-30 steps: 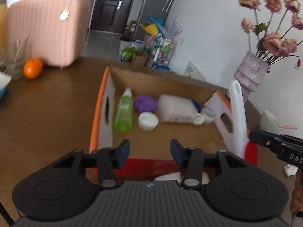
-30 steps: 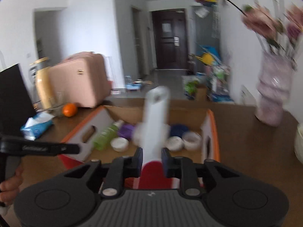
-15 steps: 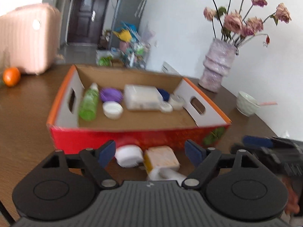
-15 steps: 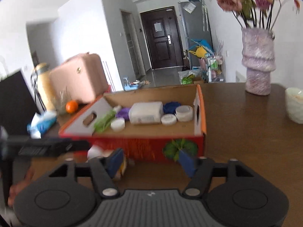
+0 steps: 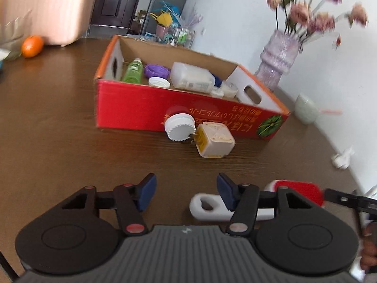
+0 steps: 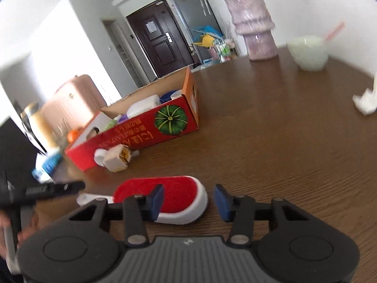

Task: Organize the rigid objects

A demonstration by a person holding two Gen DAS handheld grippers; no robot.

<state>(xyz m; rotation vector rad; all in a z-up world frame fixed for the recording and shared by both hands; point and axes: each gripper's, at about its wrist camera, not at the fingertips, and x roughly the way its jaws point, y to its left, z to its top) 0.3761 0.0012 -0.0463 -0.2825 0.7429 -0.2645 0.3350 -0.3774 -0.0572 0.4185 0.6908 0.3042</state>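
Note:
A white-handled brush with a red pad (image 6: 169, 195) lies flat on the brown table, its handle (image 5: 207, 210) reaching toward the left. My right gripper (image 6: 188, 200) hovers over its rounded end. Its jaws are closing and its pads do not press on the brush. My left gripper (image 5: 186, 193) is also closing, just above the handle's tip, without touching it. Beyond them stands a red cardboard box (image 5: 132, 108) holding a green bottle, a purple coil, a white container and lids. A white ribbed cap (image 5: 180, 127) and a cream cube (image 5: 215, 140) lie against its front.
A lilac vase (image 5: 280, 63) of flowers and a pale bowl (image 5: 305, 112) stand at the right behind the box. A crumpled tissue (image 5: 342, 159) lies near the right table edge. An orange (image 5: 31, 46) and a pink suitcase (image 5: 44, 11) sit at the far left.
The right gripper held the brush upright over the box; now the brush lies on the table, let go. Both grippers have drawn back from the box and come lower.

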